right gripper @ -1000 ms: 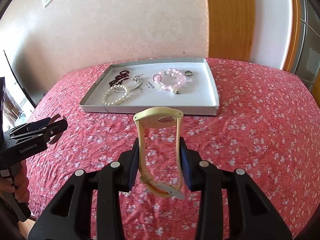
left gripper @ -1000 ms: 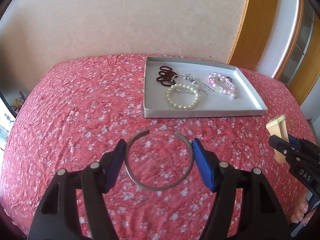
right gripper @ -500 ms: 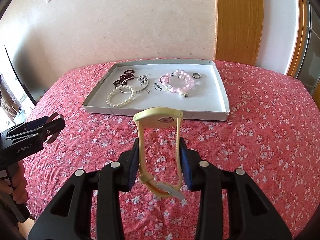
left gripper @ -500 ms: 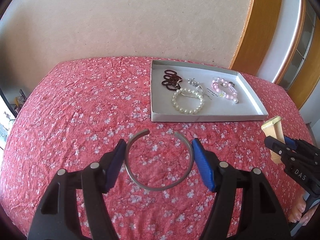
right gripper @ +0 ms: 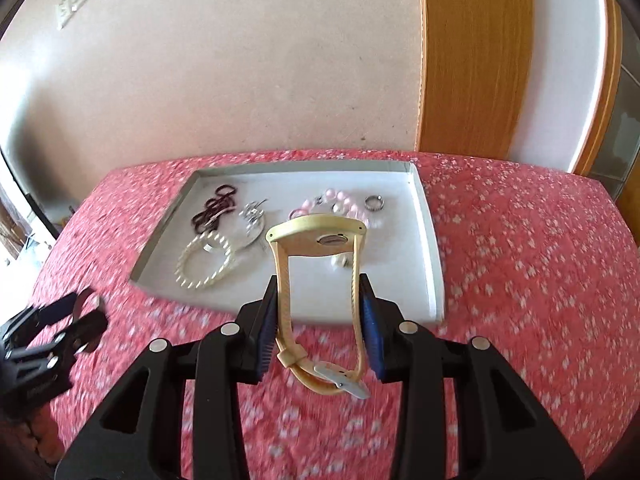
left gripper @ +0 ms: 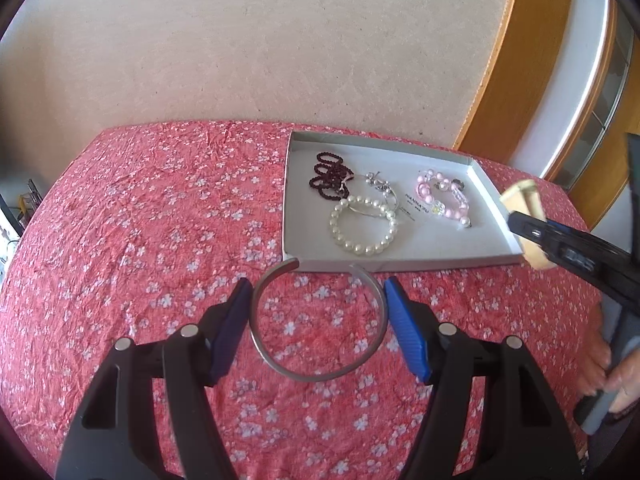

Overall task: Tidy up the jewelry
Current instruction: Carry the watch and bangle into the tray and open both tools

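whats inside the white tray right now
In the tray: dark bead bracelet, pearl bracelet, silver bangle, pink bracelet, ring. The watch hides part.

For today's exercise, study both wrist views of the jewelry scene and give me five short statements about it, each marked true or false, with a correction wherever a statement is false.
1. The right gripper holds a yellow watch by its strap. True.
2. The left gripper holds a pearl bracelet. False: it holds an open silver bangle; the pearl bracelet lies in the tray.
3. The white tray sits on a red floral cloth. True.
4. The tray holds nothing. False: it holds several pieces, including a pink bead bracelet and dark beads.
5. A small ring lies on the cloth outside the tray. False: it lies inside the tray.
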{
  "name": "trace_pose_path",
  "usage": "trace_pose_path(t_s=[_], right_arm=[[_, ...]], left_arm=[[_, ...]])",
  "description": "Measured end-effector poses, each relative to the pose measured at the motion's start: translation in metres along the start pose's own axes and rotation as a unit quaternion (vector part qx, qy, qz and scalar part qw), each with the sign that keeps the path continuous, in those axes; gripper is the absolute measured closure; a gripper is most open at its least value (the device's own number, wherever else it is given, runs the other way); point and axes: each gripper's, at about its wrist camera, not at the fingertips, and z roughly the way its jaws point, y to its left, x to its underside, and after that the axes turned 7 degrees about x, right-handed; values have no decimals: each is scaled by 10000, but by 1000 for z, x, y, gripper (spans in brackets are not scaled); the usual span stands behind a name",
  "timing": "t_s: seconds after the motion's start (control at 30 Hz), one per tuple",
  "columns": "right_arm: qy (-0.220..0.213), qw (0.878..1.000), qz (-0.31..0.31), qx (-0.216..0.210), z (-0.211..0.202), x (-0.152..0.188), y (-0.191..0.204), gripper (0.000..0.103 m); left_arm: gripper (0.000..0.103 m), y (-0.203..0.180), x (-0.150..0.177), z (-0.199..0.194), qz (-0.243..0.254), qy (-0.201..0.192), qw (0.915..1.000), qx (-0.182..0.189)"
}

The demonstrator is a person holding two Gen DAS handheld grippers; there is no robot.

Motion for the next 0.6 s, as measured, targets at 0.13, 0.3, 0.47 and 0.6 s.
trace_pose_path(t_s=[0.13,0.3,0.47,0.6], right_arm=[[297,9993,235,9,43,-23,-5,64],[432,9985,324,104,73,-35,-7,59],[294,9992,258,66,67,-33,-7,41],[118,9995,245,129,41,-25,-16,39]], left_arm=[[36,-1,-15,7,24,-33,10000,-4],[36,-5,-30,20,89,-20,10000,-13],[36,-10,-38,32,141,1,9999,63],[36,-16,-43,47,129,79,9998,163]])
